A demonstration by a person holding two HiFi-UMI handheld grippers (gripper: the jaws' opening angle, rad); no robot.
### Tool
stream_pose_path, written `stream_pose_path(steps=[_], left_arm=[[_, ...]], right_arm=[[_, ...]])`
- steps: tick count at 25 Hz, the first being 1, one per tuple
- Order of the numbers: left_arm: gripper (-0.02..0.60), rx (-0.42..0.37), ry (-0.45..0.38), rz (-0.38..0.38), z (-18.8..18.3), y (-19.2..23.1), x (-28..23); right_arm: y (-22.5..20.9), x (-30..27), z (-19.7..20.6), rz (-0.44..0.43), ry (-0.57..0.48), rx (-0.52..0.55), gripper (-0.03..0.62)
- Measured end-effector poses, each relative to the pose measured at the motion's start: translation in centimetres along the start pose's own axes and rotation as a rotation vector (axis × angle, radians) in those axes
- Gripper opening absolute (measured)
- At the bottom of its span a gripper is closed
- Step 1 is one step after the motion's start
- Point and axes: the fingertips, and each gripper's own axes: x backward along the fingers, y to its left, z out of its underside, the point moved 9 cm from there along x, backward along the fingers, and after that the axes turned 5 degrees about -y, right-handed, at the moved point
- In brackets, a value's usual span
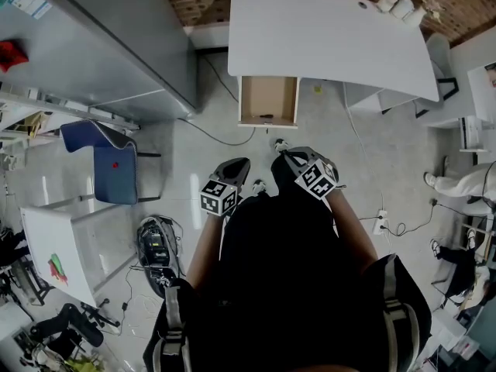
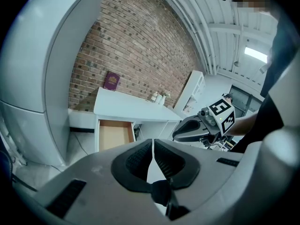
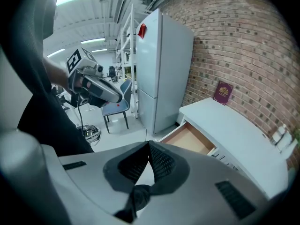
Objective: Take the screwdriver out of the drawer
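Observation:
The drawer (image 1: 268,99) stands pulled out from the white desk (image 1: 333,37), showing a bare brown bottom. A small dark thing (image 1: 266,117), perhaps the screwdriver, lies at its front edge; it is too small to tell. My left gripper (image 1: 242,165) and right gripper (image 1: 284,158) hang side by side over the floor, short of the drawer, both shut and holding nothing. In the left gripper view, the jaws (image 2: 153,146) meet, with the drawer (image 2: 114,134) beyond and the right gripper (image 2: 199,128) alongside. The right gripper view has closed jaws (image 3: 149,148), the drawer (image 3: 190,138) and the left gripper (image 3: 93,87).
A tall grey fridge (image 1: 101,45) stands left of the desk, with a blue chair (image 1: 112,161) nearer me. A cable (image 1: 209,134) and a power strip (image 1: 380,222) lie on the floor. Bottles (image 1: 399,6) and a dark red book (image 2: 111,80) sit on the desk. A person (image 1: 457,180) stands at right.

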Motion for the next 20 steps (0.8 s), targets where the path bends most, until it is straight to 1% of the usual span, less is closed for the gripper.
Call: stream_pose_path(steps=[6, 14, 17, 20], left_arm=[[0.023, 0.005, 0.006, -0.018, -0.7, 0.5, -1.3], [0.023, 0.033, 0.026, -0.039, -1.1, 1.3, -3.3], [0.023, 0.028, 0.031, -0.047, -1.4, 1.1, -4.3], [0.023, 0.039, 0.038, -0.057, -1.7, 1.0, -5.1]], right_arm=[[-1.5, -0.5, 0.5, -0.026, 0.007, -0.009, 0.055], [-4.1, -1.8, 0.9, -0.055, 0.03, -0.007, 0.055], [-5.2, -2.2, 1.4, -0.064, 0.037, -0.012, 0.055], [-6.2, -2.8, 1.7, -0.086, 0.053, -0.011, 0.055]])
